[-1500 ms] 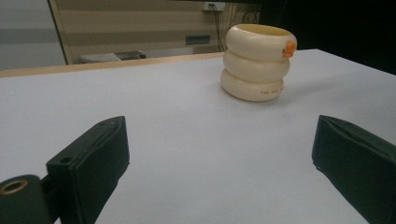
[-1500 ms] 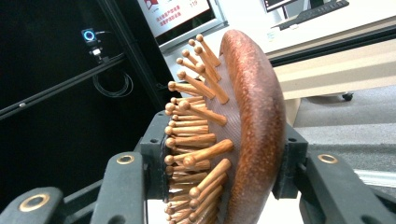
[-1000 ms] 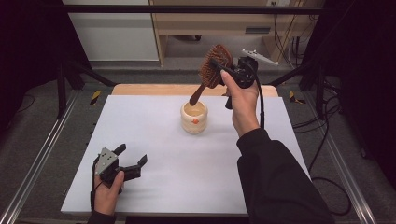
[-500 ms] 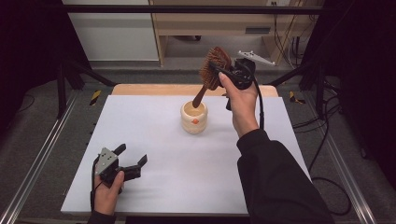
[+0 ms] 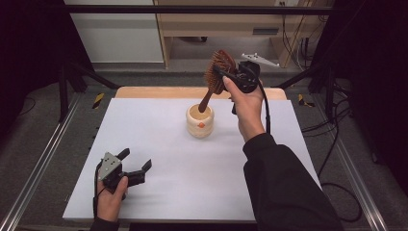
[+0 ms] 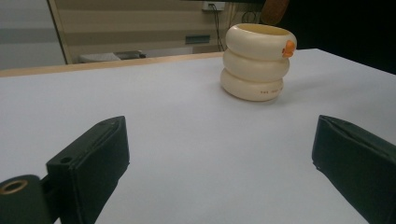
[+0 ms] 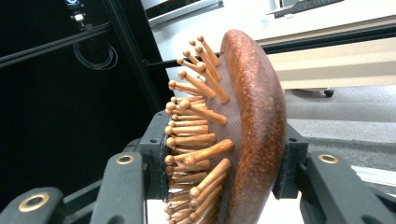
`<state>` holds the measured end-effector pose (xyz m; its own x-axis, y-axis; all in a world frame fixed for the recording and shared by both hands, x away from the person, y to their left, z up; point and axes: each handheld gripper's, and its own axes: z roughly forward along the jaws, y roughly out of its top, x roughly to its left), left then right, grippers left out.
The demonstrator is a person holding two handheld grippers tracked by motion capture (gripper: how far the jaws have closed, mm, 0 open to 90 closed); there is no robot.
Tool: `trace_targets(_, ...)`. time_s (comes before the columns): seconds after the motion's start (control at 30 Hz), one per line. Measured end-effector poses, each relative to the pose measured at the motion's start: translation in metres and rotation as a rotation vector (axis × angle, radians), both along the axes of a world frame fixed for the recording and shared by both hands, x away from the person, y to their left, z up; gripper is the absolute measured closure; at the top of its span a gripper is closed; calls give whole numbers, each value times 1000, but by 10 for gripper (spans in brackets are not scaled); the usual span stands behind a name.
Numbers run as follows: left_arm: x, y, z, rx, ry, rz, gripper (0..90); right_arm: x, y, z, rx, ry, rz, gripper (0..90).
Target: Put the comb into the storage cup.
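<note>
A brown wooden hairbrush (image 5: 217, 73) with peg bristles hangs tilted above a cream ribbed cup (image 5: 200, 120) near the table's far middle. Its handle tip dips into the cup's mouth. My right gripper (image 5: 227, 76) is shut on the brush head; in the right gripper view the hairbrush (image 7: 254, 135) sits clamped between both jaws, bristles to the left. My left gripper (image 5: 135, 164) rests open at the near left of the white table (image 5: 159, 144), with nothing between its jaws. The left gripper view looks across the table at the cup (image 6: 258, 61), which bears a small orange mark.
A wooden strip (image 5: 159, 92) runs along the table's far edge. Metal rails (image 5: 38, 168) flank the table on both sides. Cables (image 5: 337, 120) lie on the floor at the right. A pale cabinet (image 5: 115, 29) stands beyond the table.
The right gripper and brush have shifted slightly, bringing the handle tip lower into the cup's mouth. The left gripper has not moved.
</note>
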<state>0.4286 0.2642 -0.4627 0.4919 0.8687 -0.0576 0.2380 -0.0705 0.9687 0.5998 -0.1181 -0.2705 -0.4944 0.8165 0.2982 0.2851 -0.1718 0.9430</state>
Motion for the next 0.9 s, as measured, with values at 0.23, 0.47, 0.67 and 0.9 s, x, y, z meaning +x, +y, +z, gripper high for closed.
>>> trace_targets(0.23, 0, 0, 0, 1, 0, -2, 41, 1, 1, -1, -13, 3, -5, 508)
trace_targets(0.47, 0, -1, 0, 1, -2, -3, 41, 2, 4, -5, -10, 8, -7, 508)
trace_targets(0.67, 0, 0, 0, -1, -2, -3, 41, 3, 8, -10, -26, 14, -3, 508)
trace_targets(0.9, 0, 0, 0, -3, -2, -4, 41, 6, 8, -16, -28, 22, -7, 508)
